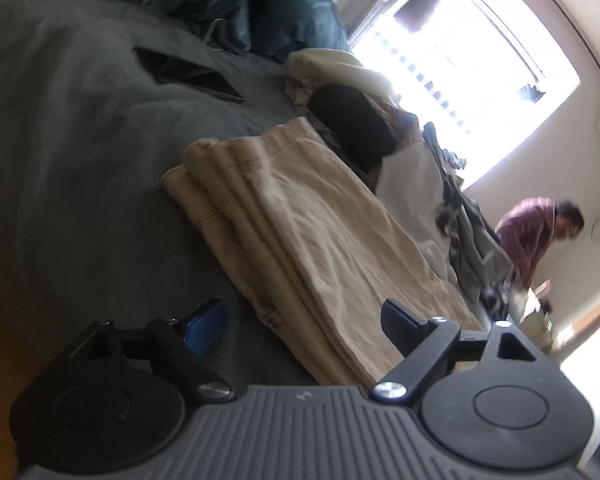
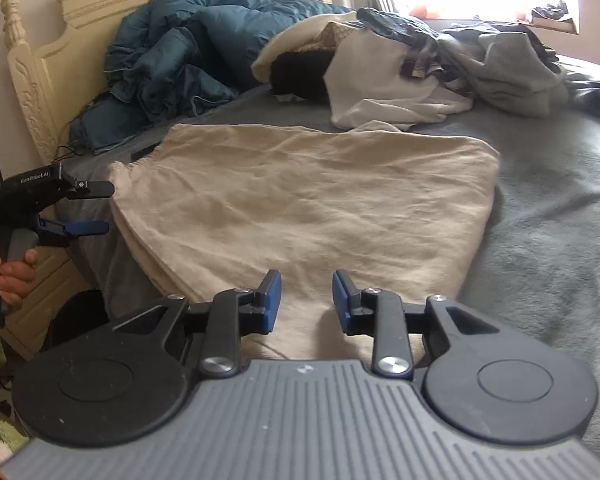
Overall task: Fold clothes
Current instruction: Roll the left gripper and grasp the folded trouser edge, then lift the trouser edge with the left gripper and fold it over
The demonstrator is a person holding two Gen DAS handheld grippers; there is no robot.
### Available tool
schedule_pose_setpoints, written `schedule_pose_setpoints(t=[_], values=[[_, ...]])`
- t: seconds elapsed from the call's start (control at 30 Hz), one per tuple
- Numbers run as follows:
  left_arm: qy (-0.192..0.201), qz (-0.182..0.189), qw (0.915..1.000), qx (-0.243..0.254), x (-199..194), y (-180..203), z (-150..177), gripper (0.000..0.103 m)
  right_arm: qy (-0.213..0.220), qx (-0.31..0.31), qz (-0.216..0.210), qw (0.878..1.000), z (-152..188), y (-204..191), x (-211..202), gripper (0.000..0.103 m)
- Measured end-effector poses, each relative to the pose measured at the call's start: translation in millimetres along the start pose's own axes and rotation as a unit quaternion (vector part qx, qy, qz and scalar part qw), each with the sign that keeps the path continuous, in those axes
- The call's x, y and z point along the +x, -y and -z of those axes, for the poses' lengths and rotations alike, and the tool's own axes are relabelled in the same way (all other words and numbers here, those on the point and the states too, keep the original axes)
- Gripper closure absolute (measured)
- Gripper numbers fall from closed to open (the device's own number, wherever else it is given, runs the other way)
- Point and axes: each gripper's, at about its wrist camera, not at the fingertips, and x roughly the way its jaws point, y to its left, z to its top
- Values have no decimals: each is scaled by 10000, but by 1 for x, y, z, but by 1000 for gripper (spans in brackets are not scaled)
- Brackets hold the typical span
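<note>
The left gripper (image 1: 300,320) is seen with its jaws spread wide and nothing clamped; from its own camera the folded trousers (image 1: 300,232) are framed between the fingers, lying on the grey blanket (image 1: 80,160). From the right wrist that same gripper (image 2: 96,208) is shown off the trousers' left edge, clear of the cloth, held by a hand (image 2: 12,272). The right gripper (image 2: 306,296) is held partly parted over the near edge of the trousers (image 2: 300,200); a fold of cloth rises between the blue pads (image 2: 272,292), though whether it is pinched cannot be told. Only the right view gives the carved headboard (image 2: 100,4) and the blue duvet (image 2: 188,48) in full. Only the left view gives a person in a maroon top (image 1: 528,232) below the bright window (image 1: 460,80). A heap of clothes (image 2: 440,68) is seen beyond the trousers in both.
</note>
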Motion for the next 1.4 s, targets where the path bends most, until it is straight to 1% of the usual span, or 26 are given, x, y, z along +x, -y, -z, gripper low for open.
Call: schedule_pose_setpoints(t=[0.1,0.2,0.33,0.4,0.53,0.6,0.63,0.67,0.77,0.8,0.83,0.9,0.93,0.97,1.17,1.33,1.4], values=[[287,216,9989,-308,5,-11,4,17,8,167,-3,9999,1,-1,3,75],[509,371,9970,-440,9,-18,2,16,-11,282,-21,9996,1,-4,8,75],[605,523,9942,-714,17,-29,-8,16,-12,178,0,9998,-2,-12,13,74],[657,561,9933,-766,20,-32,-15,17,-12,180,-23,9998,-4,-15,17,74],[627,641,9916,-933,34,-35,-26,19,6,148,-64,9999,-12,-22,21,73],[623,674,9918,-894,38,-34,-28,20,53,130,-179,9997,-18,-24,21,73],[640,641,9921,-865,40,-33,-29,24,80,131,-232,9996,-23,-26,21,73],[659,607,9925,-837,42,-33,-29,26,104,143,-298,9994,-28,-27,22,73],[708,631,9912,-919,45,-36,-28,36,211,187,-552,9981,-45,-32,26,73],[723,641,9910,-931,46,-37,-28,41,236,218,-656,9973,-51,-34,29,73],[741,642,9907,-942,46,-39,-27,49,262,249,-759,9965,-57,-35,32,73],[765,658,9904,-945,47,-43,-27,57,272,293,-954,9946,-71,-40,43,73],[772,692,9901,-944,47,-45,-26,61,260,304,-1056,9936,-79,-43,50,73],[780,727,9898,-944,47,-47,-25,61,248,315,-1157,9925,-86,-46,58,73],[734,897,9873,-1091,51,-54,-28,60,-187,269,-1546,9874,-142,-63,138,73],[880,907,9870,-990,50,-54,-22,61,-614,300,-1831,9807,-179,-83,213,73],[929,904,9869,-961,50,-54,-20,63,-785,157,-1565,9844,-184,-94,244,73]])
